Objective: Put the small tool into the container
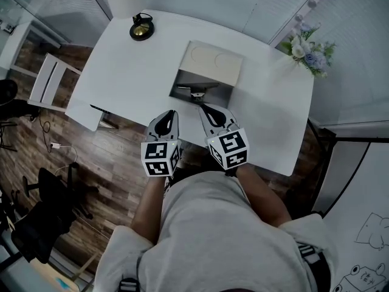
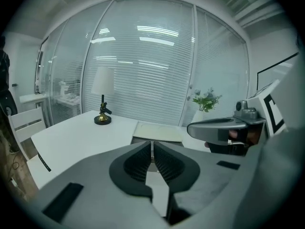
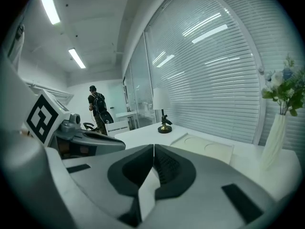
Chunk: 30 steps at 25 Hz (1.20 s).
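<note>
A beige container (image 1: 209,64) lies mid-table with two round hollows in its top and a dark opening at its near side. A small dark tool (image 1: 198,93) shows at that opening; I cannot tell whether it rests inside. My left gripper (image 1: 170,115) hovers over the table's near edge, just left of the opening, with its jaws all but together and nothing between them (image 2: 152,144). My right gripper (image 1: 205,108) is beside it, pointing at the tool, with its jaws closed and empty (image 3: 153,149). The container (image 2: 158,131) lies straight ahead of both (image 3: 207,147).
A small brass-based lamp (image 1: 141,28) stands at the table's far left. A vase of flowers (image 1: 307,50) is at the far right corner. A white chair (image 1: 51,81) stands left of the white table (image 1: 121,72). A person (image 3: 96,106) stands far off behind glass.
</note>
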Each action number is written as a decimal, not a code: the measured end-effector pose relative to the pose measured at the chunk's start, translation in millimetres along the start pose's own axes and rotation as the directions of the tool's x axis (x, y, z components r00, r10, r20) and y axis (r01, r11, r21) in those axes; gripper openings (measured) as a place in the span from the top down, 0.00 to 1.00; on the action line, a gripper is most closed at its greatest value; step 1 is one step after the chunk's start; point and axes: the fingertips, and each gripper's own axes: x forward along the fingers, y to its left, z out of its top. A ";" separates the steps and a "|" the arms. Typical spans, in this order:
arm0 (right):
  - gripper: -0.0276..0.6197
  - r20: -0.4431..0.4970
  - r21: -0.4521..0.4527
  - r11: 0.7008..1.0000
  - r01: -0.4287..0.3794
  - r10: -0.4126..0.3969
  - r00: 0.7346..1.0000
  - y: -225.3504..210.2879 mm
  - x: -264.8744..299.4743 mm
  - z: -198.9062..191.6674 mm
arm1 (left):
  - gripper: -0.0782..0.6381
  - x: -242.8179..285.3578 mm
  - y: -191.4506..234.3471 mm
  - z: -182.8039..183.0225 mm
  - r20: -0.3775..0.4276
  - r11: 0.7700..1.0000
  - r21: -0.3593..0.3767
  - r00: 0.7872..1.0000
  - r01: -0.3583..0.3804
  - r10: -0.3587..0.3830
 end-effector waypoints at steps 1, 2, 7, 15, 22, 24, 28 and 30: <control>0.92 0.004 -0.001 1.000 0.003 -0.003 1.000 0.2 -1.5 1.7 | 0.84 -2.2 -0.8 2.5 0.009 1.000 0.000 1.000 -0.003 0.003; 0.92 0.008 0.000 1.000 0.006 -0.006 1.000 0.4 -3.1 3.3 | 0.84 -4.2 -1.5 5.2 0.018 1.000 -0.001 1.000 -0.006 0.006; 0.92 0.045 0.005 1.000 0.017 -0.017 0.999 1.4 -10.2 14.3 | 0.85 -10.0 -5.4 19.0 0.063 0.999 0.033 0.998 -0.029 0.027; 0.92 0.121 -0.081 0.994 0.074 -0.064 0.991 -3.1 -27.2 44.3 | 0.86 -24.3 -9.7 52.7 0.173 0.996 0.073 0.984 -0.059 0.045; 0.92 0.218 -0.106 0.988 0.114 -0.088 0.972 -6.7 -43.5 77.3 | 0.86 -35.0 -16.8 85.7 0.263 0.995 0.090 0.964 -0.043 0.018; 0.92 0.241 -0.106 0.987 0.123 -0.094 0.966 -8.2 -48.3 84.1 | 0.86 -38.1 -19.0 92.8 0.283 0.995 0.088 0.959 -0.036 0.009; 0.92 0.279 -0.106 0.983 0.150 -0.115 0.953 -11.8 -55.5 95.5 | 0.86 -43.9 -19.4 103.9 0.307 0.993 0.106 0.952 -0.047 0.013; 0.92 0.304 -0.107 0.980 0.168 -0.129 0.944 -14.2 -60.4 101.3 | 0.86 -46.9 -19.6 109.6 0.323 0.993 0.108 0.946 -0.050 0.013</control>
